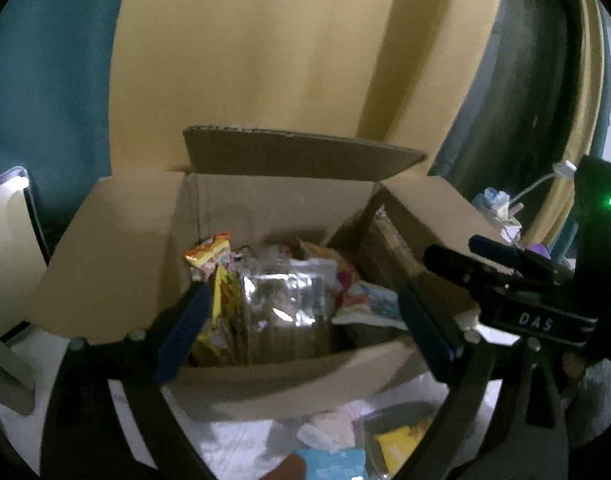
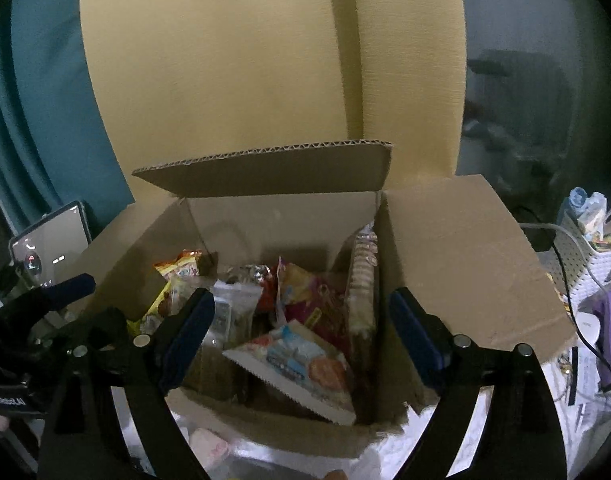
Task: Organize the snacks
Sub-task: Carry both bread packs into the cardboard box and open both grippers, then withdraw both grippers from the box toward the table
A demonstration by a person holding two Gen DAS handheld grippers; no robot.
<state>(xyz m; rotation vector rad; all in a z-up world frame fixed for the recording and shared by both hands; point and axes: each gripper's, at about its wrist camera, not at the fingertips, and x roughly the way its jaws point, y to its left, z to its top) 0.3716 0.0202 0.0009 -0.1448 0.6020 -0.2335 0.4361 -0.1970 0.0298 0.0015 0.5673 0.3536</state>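
Cardboard box (image 2: 465, 248) of snacks fronts a yellow wall (image 2: 225, 60).

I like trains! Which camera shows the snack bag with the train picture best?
The right wrist view: the train snack bag lies on top in the box, fully visible. The left wrist view shows only its edge.

Phone (image 2: 51, 246) propped upright left of yellow panel (image 2: 225, 60). Teal curtain (image 2: 45, 100) behind phone. White perforated holder (image 2: 585, 256) far right of panel, grey cable (image 2: 545, 227) alongside.
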